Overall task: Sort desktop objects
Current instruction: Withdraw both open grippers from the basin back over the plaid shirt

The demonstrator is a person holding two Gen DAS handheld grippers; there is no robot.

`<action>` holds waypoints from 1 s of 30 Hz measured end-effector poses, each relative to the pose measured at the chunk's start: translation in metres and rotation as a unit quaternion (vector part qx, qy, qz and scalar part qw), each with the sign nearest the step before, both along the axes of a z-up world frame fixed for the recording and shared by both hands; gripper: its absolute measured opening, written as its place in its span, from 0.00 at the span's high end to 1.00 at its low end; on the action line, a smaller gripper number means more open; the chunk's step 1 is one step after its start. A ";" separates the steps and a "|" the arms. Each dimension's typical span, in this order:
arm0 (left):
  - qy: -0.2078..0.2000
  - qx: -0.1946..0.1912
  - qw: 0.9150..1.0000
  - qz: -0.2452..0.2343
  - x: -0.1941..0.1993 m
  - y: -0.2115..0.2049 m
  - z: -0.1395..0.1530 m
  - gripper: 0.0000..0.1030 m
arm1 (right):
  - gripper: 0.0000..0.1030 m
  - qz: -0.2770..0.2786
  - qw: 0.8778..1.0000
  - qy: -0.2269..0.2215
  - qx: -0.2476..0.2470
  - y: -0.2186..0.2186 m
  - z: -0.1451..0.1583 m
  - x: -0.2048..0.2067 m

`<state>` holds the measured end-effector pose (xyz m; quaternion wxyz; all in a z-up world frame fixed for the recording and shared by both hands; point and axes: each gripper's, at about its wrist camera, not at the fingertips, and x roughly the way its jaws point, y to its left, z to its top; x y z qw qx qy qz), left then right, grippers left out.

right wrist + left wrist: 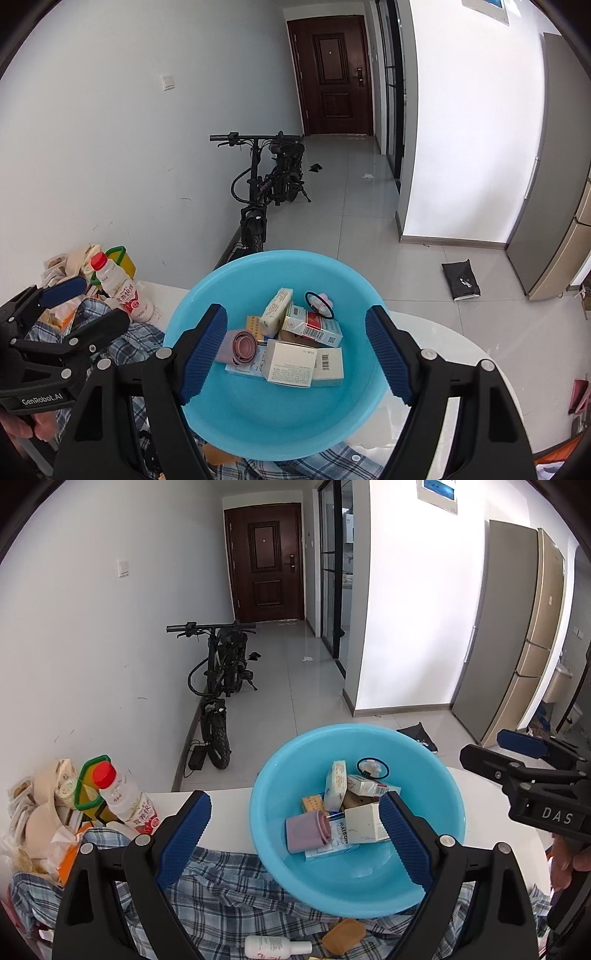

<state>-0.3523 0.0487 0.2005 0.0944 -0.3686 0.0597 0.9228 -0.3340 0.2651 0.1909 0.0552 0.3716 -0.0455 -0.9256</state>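
left gripper [295,834] and right gripper [295,350]: jaws wide apart, nothing held. unsorted brown block [344,935] and white bottle [277,946] lie nearest on the plaid cloth [229,890]. approach level, clear the blue basin [436,871] rim; sorted boxes [306,363] inside.

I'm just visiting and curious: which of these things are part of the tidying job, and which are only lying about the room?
Part of the job:
blue basin holding small boxes and a pink cup
drink bottle
plaid shirt
brown soap bar
left gripper and right gripper, both open

Just lying about:
electric bike
black bag on the floor
fridge
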 end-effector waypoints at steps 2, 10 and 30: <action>-0.004 -0.004 1.000 -0.003 0.009 -0.001 0.001 0.09 | 0.26 0.005 1.000 -0.001 0.003 -0.002 0.004 0.009; 0.000 0.018 1.000 -0.010 0.051 -0.011 0.022 0.09 | 0.26 0.039 0.998 0.025 0.037 -0.023 0.018 0.060; 0.042 -0.022 0.996 -0.073 0.177 -0.022 0.031 0.09 | 0.15 0.081 0.991 0.099 0.039 -0.034 0.038 0.171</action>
